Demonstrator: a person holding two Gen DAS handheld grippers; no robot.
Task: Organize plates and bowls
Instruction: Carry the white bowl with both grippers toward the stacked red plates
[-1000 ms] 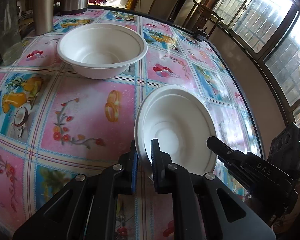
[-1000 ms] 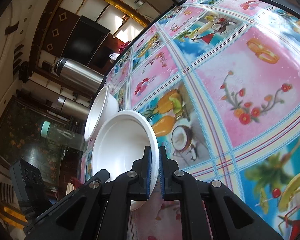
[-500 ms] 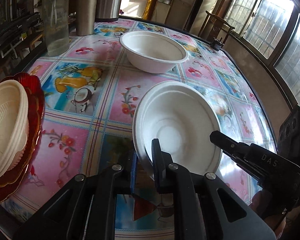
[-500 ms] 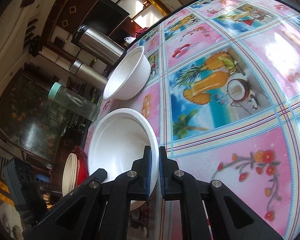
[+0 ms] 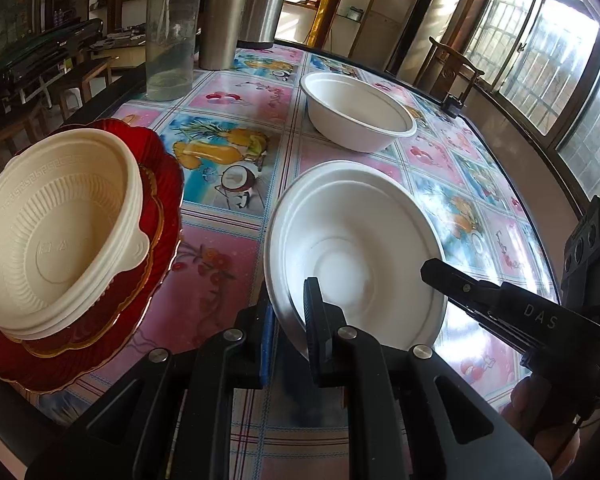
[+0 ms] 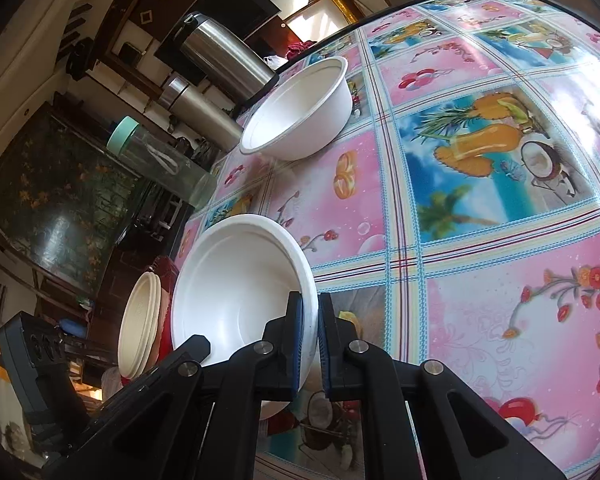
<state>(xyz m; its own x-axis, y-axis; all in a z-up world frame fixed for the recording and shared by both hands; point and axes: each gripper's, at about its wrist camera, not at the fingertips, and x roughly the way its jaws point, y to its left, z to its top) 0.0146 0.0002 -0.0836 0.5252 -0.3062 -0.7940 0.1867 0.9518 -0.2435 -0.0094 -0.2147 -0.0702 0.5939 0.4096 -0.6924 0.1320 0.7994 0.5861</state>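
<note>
Gripping the near rim of a white bowl point(image 5: 352, 240), the left hand-held gripper point(image 5: 290, 320) holds it tilted above the surface point(image 5: 236, 152), beside cream bowls point(image 5: 60, 232) stacked on red plates point(image 5: 156, 248) at the left edge. In the right wrist view, the right hand-held gripper point(image 6: 309, 344) clamps the same bowl's point(image 6: 236, 280) rim; a second white bowl point(image 6: 300, 112) rests near the far edge.

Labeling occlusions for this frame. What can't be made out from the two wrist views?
- White bowl, left wrist: near rim hidden behind the left claw; underside unseen.
- Same bowl, right wrist: lower rim covered by the right claw.
- Red plate, left wrist: centre covered by the cream bowl; left side cut by the frame edge.
- Cream bowl count: stacked rims, number unclear.
</note>
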